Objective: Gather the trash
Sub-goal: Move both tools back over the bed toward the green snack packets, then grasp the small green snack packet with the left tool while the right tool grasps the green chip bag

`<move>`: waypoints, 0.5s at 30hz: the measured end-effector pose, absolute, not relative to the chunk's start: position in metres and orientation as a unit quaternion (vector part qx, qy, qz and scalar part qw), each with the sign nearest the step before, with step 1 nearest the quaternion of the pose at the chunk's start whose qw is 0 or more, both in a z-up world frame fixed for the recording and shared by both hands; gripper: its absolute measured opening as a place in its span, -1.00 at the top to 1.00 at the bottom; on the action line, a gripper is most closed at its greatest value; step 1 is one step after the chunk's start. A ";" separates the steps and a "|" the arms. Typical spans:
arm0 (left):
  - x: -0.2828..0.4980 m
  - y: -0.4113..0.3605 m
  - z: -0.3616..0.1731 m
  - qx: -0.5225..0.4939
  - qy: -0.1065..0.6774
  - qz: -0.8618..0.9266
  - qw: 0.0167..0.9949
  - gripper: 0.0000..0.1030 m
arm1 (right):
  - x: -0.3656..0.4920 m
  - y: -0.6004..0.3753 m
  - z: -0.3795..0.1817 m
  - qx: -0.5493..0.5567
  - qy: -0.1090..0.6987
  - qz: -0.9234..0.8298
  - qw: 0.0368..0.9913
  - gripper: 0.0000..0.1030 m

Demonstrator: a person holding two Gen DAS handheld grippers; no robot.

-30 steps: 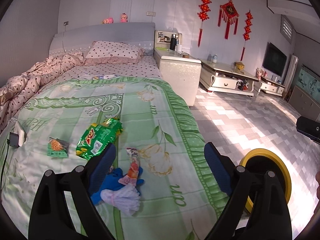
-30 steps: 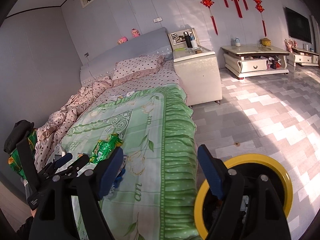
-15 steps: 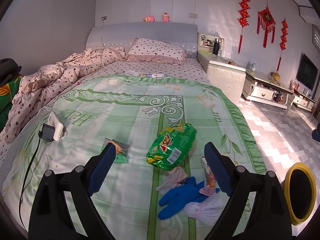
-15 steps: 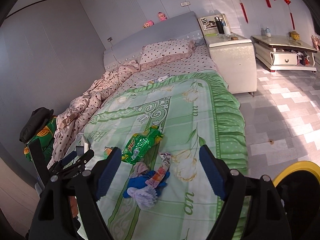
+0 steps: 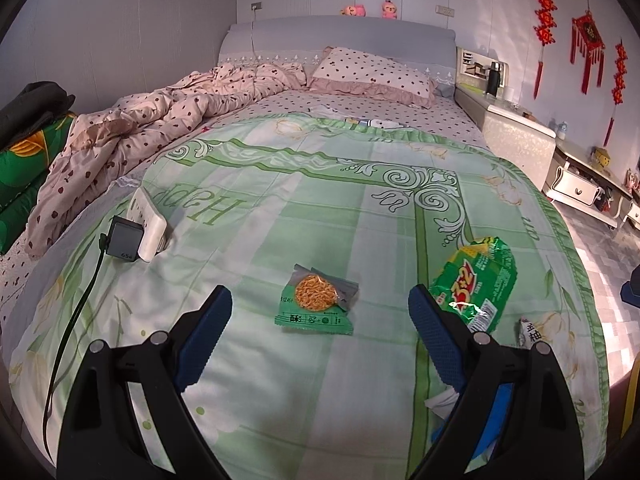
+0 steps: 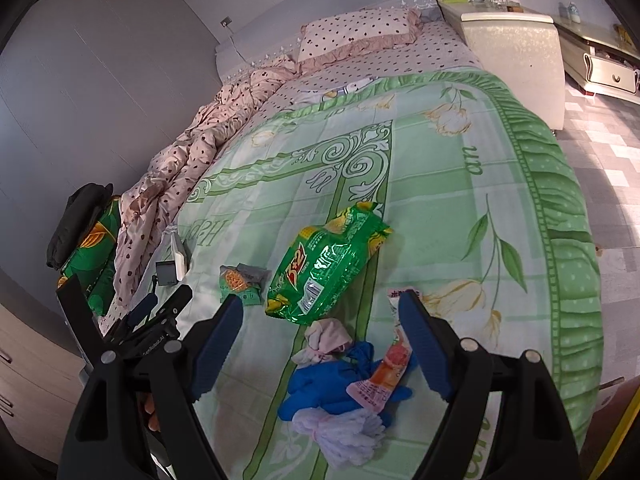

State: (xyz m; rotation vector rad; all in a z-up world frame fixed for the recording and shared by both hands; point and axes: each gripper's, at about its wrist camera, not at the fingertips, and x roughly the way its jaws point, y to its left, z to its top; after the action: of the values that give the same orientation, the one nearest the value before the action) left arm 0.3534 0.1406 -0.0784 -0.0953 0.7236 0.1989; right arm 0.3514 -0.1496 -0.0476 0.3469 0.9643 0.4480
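Note:
Trash lies on the green bedspread (image 5: 320,208). My left gripper (image 5: 320,304) is open just above a small green noodle packet (image 5: 316,304), which shows between its blue fingers (image 5: 208,332). To its right lies a large green snack bag (image 5: 476,284). My right gripper (image 6: 320,306) is open, with nothing between its pads. It hangs over the near end of the snack bag (image 6: 324,268) and a pile: a pink tissue wad (image 6: 328,340), a blue glove (image 6: 324,384), an orange-pink wrapper (image 6: 384,376) and a white mesh cap (image 6: 344,432). The left gripper (image 6: 160,308) shows at the left of that view.
A white power strip with a grey charger (image 5: 140,228) and its black cable (image 5: 68,332) lie on the bed's left side. A spotted pink duvet (image 5: 160,120) is bunched behind. A white nightstand (image 5: 516,140) and tiled floor (image 6: 600,160) are on the right. A yellow bin rim (image 6: 624,420) shows at the right edge.
Both views swung left, away from the floor and the yellow bin, and sank closer over the trash on the bedspread. Both grippers stayed open.

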 end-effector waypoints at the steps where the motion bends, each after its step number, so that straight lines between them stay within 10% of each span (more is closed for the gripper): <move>1: 0.358 0.145 -0.085 -0.047 0.357 0.099 0.928 -0.67 | 0.359 -0.145 -0.056 0.170 0.466 0.212 0.842 -0.50; 15: 0.409 0.174 -0.156 -0.060 0.398 0.107 0.909 -0.67 | 0.435 -0.109 -0.140 0.217 0.535 0.208 0.790 -0.50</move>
State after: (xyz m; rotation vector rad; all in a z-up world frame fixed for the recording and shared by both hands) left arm 0.4093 0.1745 -0.1564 -0.1230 0.8201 0.2208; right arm 0.4345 -0.1090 -0.1395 0.4682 1.1511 0.4488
